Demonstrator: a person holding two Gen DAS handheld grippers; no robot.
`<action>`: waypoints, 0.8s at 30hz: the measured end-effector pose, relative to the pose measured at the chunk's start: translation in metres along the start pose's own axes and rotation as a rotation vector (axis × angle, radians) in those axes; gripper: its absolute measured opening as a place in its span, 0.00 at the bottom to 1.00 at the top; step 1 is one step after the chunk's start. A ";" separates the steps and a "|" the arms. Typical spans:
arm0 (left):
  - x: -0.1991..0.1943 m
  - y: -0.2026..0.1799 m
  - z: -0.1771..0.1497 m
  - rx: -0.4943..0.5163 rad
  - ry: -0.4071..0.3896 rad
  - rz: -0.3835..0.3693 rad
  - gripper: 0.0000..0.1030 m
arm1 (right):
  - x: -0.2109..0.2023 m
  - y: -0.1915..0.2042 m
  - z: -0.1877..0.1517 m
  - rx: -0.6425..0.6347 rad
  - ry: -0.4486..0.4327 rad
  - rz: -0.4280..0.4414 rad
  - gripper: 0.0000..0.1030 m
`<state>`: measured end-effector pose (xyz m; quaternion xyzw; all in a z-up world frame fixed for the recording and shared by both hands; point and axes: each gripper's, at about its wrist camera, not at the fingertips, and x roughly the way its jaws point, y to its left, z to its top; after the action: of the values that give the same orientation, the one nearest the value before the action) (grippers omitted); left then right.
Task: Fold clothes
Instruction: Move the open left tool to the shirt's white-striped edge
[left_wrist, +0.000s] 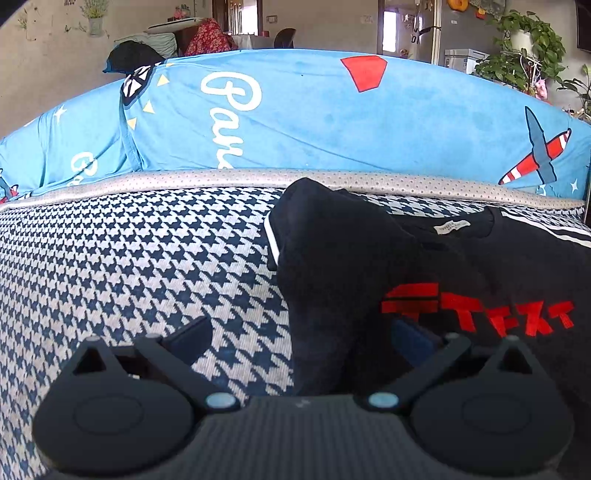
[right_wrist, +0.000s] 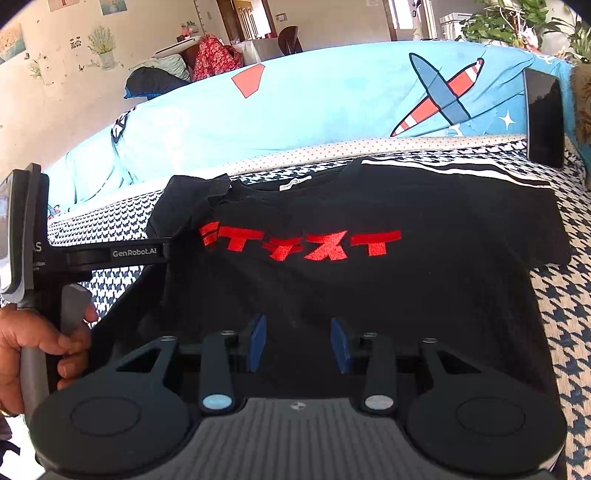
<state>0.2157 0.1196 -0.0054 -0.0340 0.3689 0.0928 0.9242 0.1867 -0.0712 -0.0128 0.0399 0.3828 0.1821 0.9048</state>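
Strong daylight is seen pouring from the far doorway (left_wrist: 393, 27), where detail is blown out. The blue cover (right_wrist: 314, 110) is washed pale. Edges are bent by fisheye distortion, corners are vignetted, dark cloth loses detail.

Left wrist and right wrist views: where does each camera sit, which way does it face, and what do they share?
Left wrist: on the left gripper, facing the sofa's blue cover; open, a fold of the black T-shirt between its fingers.
Right wrist: on the right gripper, over the T-shirt, open; a hand holds the left gripper's handle.
Shared: T-shirt, blue cover, houndstooth seat.
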 end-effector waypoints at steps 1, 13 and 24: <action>0.003 -0.001 0.000 0.005 0.000 0.011 1.00 | 0.003 0.001 0.002 0.005 -0.001 0.004 0.37; 0.023 0.004 0.002 -0.033 -0.003 0.097 0.77 | 0.024 0.013 0.009 0.039 0.025 0.014 0.37; 0.000 0.033 0.005 -0.168 -0.045 0.165 0.56 | 0.030 0.021 0.007 -0.008 0.043 -0.004 0.37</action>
<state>0.2128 0.1525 -0.0019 -0.0788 0.3404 0.1998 0.9154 0.2041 -0.0407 -0.0238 0.0316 0.4017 0.1824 0.8969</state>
